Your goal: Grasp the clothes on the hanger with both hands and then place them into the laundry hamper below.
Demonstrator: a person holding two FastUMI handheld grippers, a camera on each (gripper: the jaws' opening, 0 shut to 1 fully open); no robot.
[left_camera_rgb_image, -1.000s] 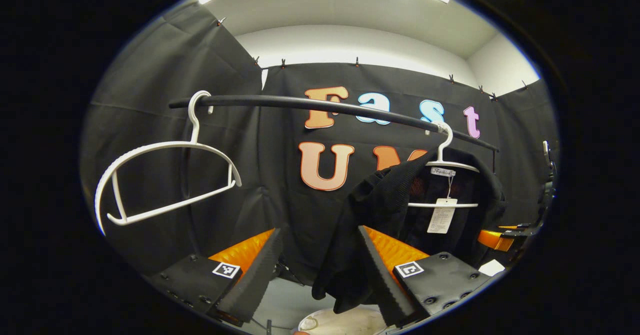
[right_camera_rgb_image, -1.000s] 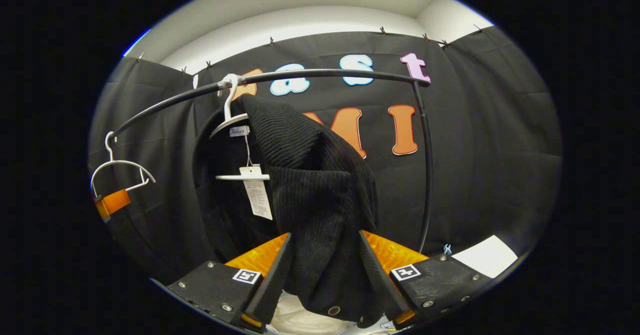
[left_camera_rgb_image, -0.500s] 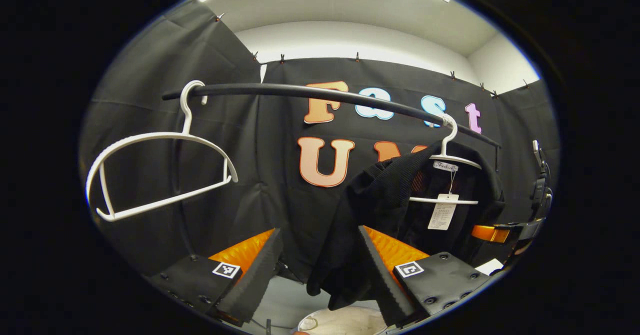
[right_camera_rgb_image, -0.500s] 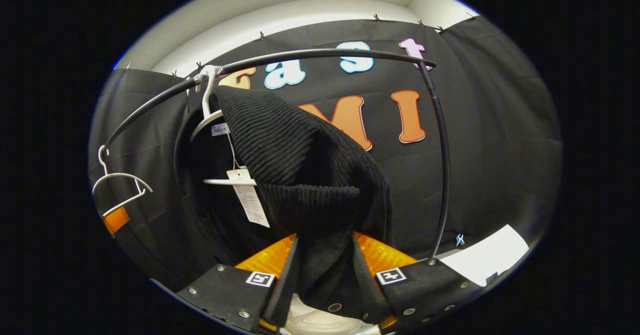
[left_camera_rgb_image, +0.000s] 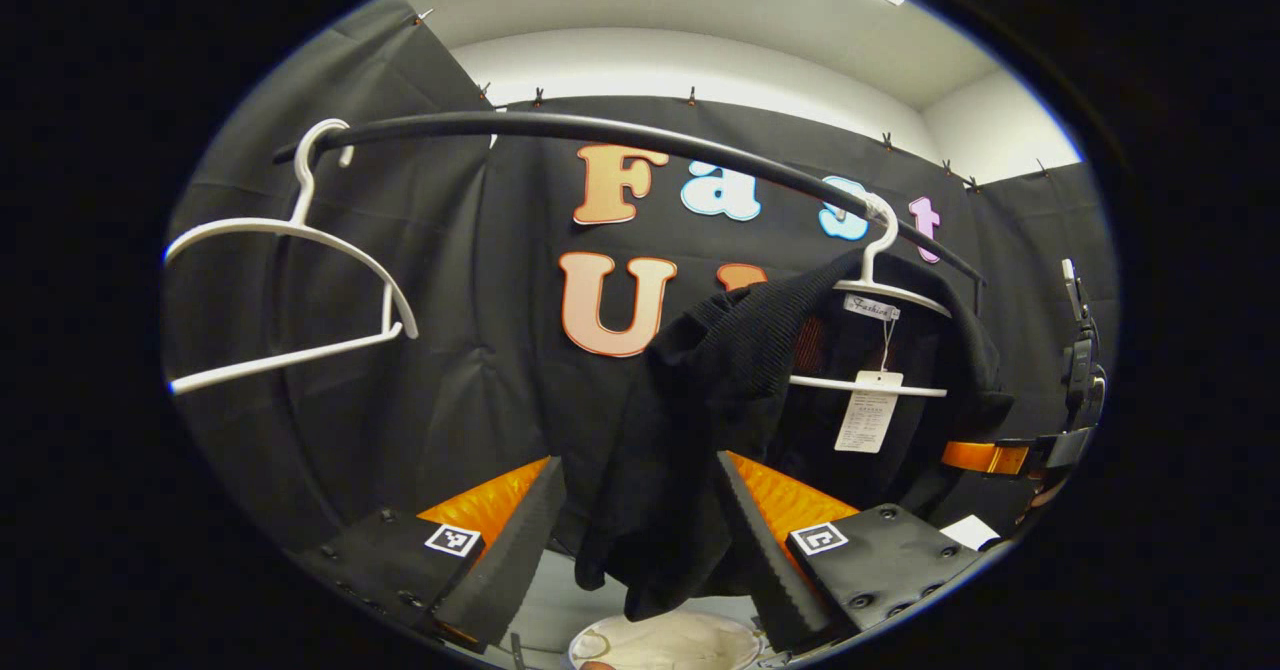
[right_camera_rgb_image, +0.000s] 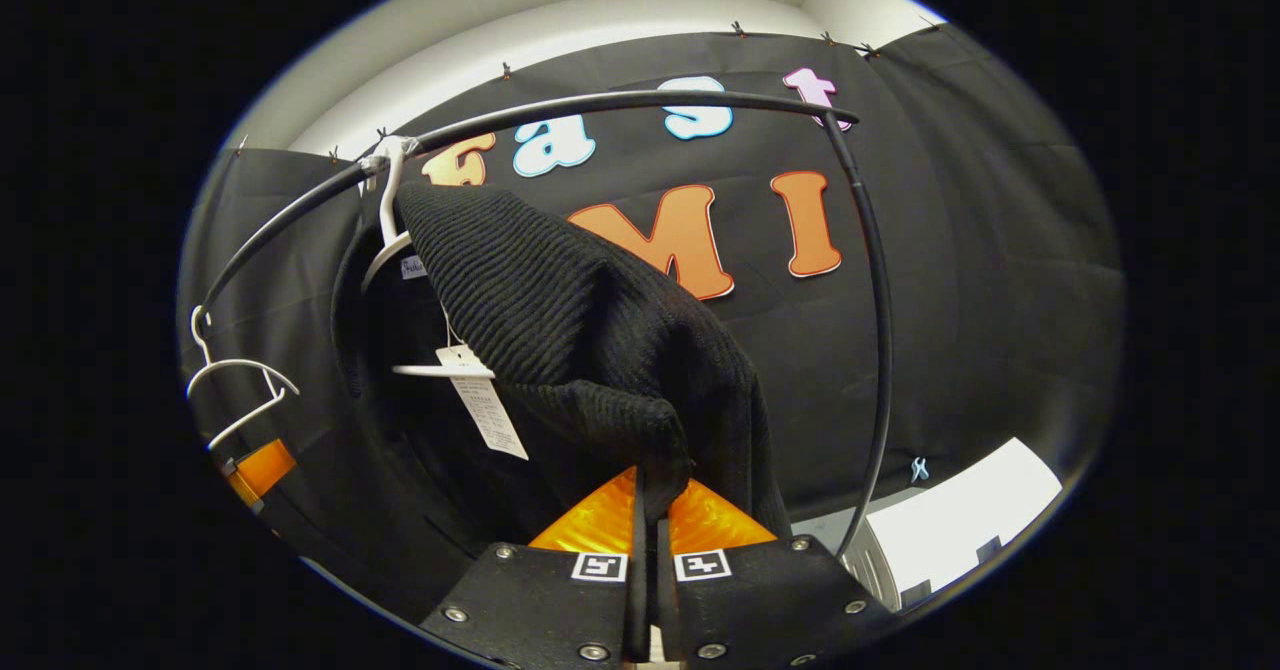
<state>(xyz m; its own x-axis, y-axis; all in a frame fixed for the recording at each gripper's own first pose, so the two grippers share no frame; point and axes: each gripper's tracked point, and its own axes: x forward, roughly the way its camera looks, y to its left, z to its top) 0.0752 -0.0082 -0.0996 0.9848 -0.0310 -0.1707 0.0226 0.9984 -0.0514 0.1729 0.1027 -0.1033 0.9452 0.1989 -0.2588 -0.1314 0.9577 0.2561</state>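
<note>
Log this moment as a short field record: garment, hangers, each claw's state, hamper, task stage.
garment: black ribbed knit top, on a white hanger on the black rail
spare hanger: empty white hanger on the same rail
left claw: open, the garment's hem hanging between its fingers
right claw: shut on the garment's edge
hamper: pale rim of the laundry hamper below the hem
stage: right side gripped, left not yet closed

Right gripper (right_camera_rgb_image: 646,550) jaws pinched together, left gripper (left_camera_rgb_image: 640,540) jaws spread
</note>
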